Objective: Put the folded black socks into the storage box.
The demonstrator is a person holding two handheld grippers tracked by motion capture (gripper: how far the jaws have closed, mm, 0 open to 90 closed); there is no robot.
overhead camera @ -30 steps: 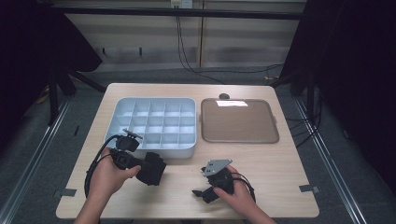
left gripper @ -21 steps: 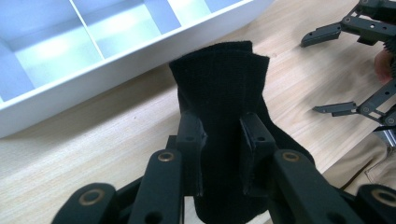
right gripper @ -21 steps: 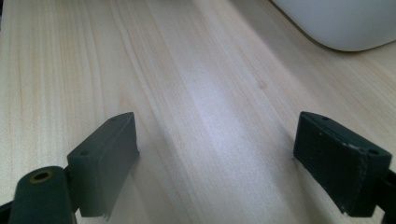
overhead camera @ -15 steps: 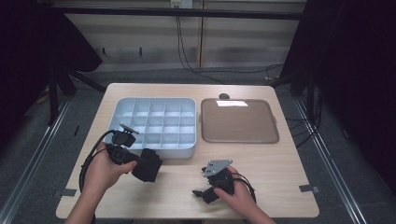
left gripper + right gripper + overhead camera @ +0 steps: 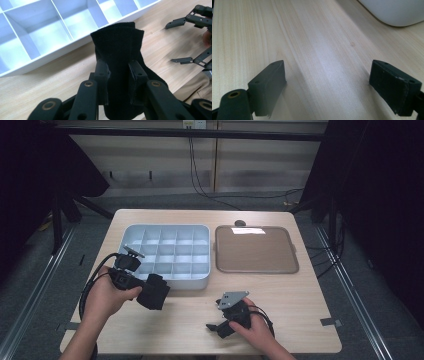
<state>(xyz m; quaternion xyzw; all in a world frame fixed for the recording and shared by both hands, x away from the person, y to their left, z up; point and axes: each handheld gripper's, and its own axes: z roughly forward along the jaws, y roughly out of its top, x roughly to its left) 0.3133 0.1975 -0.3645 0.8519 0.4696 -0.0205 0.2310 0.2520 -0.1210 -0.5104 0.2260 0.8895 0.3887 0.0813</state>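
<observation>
Item: black cloth (image 5: 117, 57), folded, clamped between the jaws of our left gripper (image 5: 117, 82); its free end rises just ahead, near the front wall of the white tray (image 5: 165, 281).

Handling: we keep the pinch firm, lift clear of the wall, lower into one compartment.

Right gripper (image 5: 327, 87): jaws wide apart, holding nothing, low over the table (image 5: 312, 37).
</observation>
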